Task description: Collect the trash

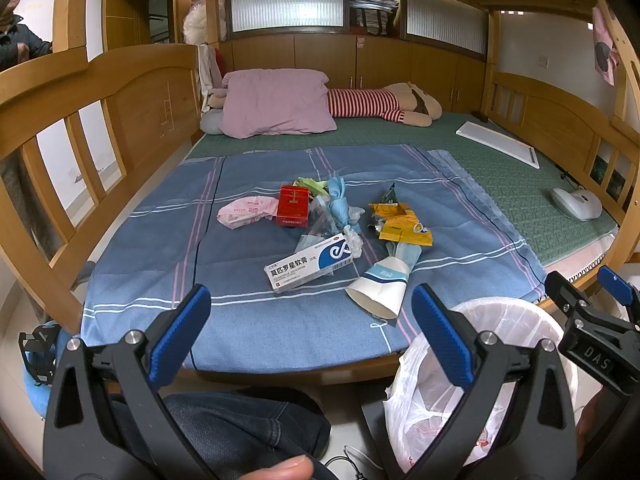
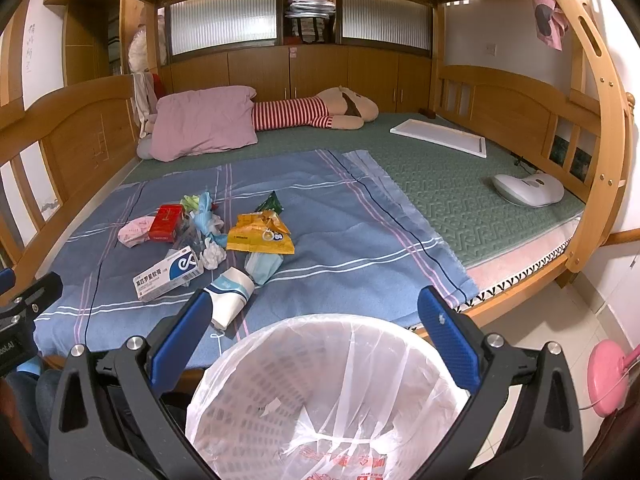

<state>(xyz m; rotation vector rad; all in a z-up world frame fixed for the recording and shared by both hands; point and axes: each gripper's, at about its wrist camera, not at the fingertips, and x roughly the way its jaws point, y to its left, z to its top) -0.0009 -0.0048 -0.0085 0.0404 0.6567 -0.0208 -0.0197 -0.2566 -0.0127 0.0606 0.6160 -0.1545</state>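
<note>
Both claws (image 1: 312, 336) (image 2: 316, 340) gape wide, holding nothing.

Both tools are held level, side by side: the left tool (image 1: 312, 336) gapes wide and empty, the right tool (image 2: 316, 340) likewise; a fingertip (image 1: 280, 470), probably a thumb, shows below.

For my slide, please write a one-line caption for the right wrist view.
Open right gripper above a bag-lined trash basket, facing litter on the blue bedsheet: crushed paper cup, ointment box.
</note>
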